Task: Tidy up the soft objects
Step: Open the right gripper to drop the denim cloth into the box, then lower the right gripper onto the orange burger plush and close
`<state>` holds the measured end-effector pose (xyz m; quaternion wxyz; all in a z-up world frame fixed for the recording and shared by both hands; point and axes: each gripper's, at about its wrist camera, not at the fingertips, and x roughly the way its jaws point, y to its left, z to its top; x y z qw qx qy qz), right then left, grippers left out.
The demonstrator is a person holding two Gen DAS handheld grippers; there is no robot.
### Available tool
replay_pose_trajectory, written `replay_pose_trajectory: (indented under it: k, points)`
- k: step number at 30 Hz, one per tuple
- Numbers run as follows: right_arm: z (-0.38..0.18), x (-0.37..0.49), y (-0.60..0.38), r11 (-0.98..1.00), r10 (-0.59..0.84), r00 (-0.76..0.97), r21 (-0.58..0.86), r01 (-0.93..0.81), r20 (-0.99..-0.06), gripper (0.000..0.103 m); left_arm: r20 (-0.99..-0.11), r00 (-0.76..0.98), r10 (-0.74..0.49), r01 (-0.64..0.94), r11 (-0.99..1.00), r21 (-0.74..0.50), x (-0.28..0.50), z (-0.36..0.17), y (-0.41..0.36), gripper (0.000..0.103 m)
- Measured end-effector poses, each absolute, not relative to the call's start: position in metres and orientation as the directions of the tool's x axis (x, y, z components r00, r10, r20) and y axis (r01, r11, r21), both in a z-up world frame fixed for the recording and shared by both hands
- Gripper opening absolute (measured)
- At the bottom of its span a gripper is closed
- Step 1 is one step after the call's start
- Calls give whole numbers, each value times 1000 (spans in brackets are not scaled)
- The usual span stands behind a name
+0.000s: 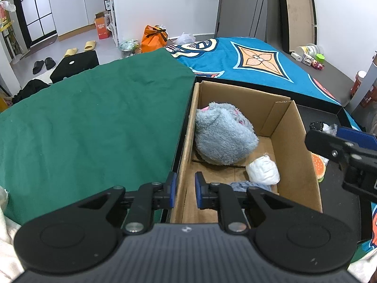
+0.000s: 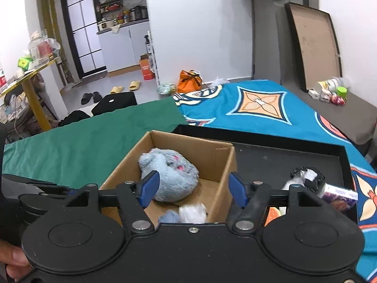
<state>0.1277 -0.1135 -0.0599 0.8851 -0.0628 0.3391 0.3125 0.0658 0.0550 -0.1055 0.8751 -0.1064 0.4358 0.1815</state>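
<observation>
**anon_a:** so what's each gripper doing here?

**anon_b:** Left gripper (image 1: pixel 185 189) has its blue pads nearly together, with the left wall of the open brown cardboard box (image 1: pixel 304 162) running up between them. Looks like it's pinching that wall, but I can't tell for sure that the pads press on it. Right gripper (image 2: pixel 194 189) has its jaws standing well apart with nothing between them, and it hangs over the near end of the box.

**anon_a:** and the soft stuff?

**anon_b:** All in the box. A big fluffy grey-blue plush toy with pink marks (image 1: pixel 223 136) sits against the left wall toward the far end. Nearer the grippers there's a small white crumpled soft bundle (image 1: pixel 262 171) by the right wall, and a bluish-grey bit of cloth (image 1: pixel 245 185) just beside it at the near edge, partly hidden behind the left gripper's finger.

**anon_a:** what's the box on?

**anon_b:** It sits in the left part of a shallow black tray (image 2: pixel 282 158). To the right of the box, in the tray, there's a squishy orange burger-looking toy (image 1: pixel 318 166), a black and white thing (image 2: pixel 306 176) I can't identify, and a small purple printed box (image 2: pixel 339 194). The tray's left side borders a wrinkled dark green cloth (image 1: pixel 94 122), and behind it is a teal blanket with orange diamond patterns (image 1: pixel 259 56).
</observation>
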Motion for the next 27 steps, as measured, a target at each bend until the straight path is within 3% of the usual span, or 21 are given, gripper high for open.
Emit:
replay_pose_trajectory:
  k: [13, 21, 27]
  points:
    - [-71, 134, -165, 859, 442, 623, 104, -501, -645, 64, -801, 537, 266, -400, 916, 36, 74, -101, 42, 21]
    - [-86, 143, -185, 880, 414, 618, 122, -459, -668, 64, -803, 521, 289, -390, 917, 77, 80, -101, 34, 36]
    - [-97, 149, -191, 882, 412, 599, 136, -451, -687, 64, -800, 518, 303, -388, 917, 97, 85, -102, 30, 42]
